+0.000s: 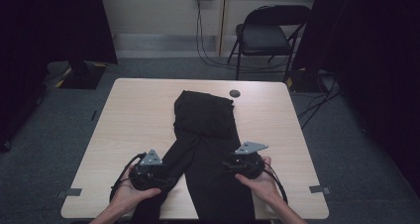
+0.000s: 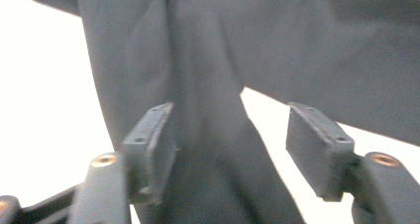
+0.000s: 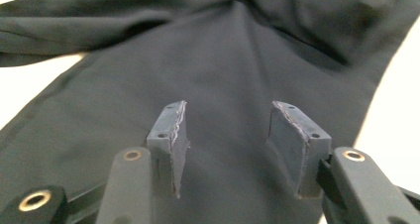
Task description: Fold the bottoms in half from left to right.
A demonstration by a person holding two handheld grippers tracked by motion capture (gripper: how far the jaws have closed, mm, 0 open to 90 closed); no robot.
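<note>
The black trousers [image 1: 205, 144] lie lengthwise on the bench [image 1: 133, 115], legs toward the person, each under spread, empty fingers: left gripper [image 2: 230, 144] over the left leg, right gripper [image 3: 228, 144] over the right.

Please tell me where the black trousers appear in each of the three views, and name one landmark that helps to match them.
High view: the trousers lie mid-table, legs running to the near edge.
Left gripper view: they fill the middle and upper right, one leg passing between the open claw's pads.
Right gripper view: they cover almost the whole picture.
Shared landmark: the pale table beside the cloth.
</note>
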